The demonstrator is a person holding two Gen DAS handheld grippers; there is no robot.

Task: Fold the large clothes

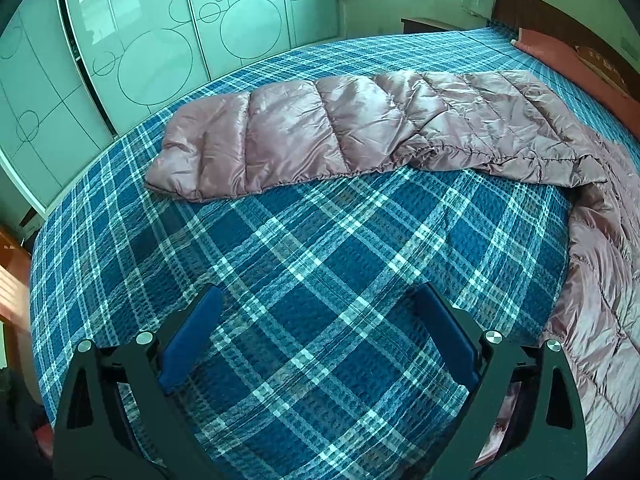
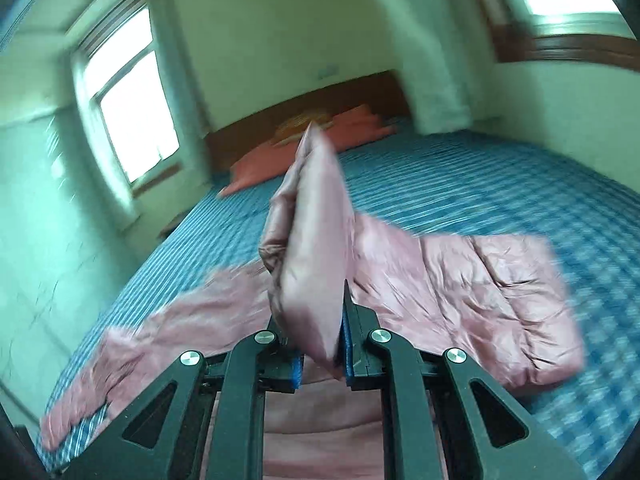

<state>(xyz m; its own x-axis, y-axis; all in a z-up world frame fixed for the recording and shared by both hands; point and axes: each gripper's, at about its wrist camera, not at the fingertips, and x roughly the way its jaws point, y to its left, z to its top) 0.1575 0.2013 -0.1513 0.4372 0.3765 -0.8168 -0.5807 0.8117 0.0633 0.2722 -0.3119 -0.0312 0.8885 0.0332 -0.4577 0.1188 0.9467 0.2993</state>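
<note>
A pink quilted puffer jacket (image 1: pixel 320 132) lies across the blue plaid bedspread (image 1: pixel 312 264), one long padded part stretched out flat and more of it bunched along the right edge. My left gripper (image 1: pixel 316 304) hovers over bare bedspread with its blue pads wide apart and nothing between them: open. In the right wrist view my right gripper (image 2: pixel 316 312) is shut on a fold of the jacket (image 2: pixel 316 248), which stands up between the pads above the rest of the jacket (image 2: pixel 480 296) spread on the bed. That view is blurred by motion.
Pale green sliding wardrobe doors (image 1: pixel 168 40) run along the far side of the bed. A wooden headboard (image 2: pixel 320 100) and red pillows (image 2: pixel 344 132) sit at the bed's head, with windows (image 2: pixel 128 112) and curtains nearby. A small nightstand (image 1: pixel 424 24) stands beside the bed.
</note>
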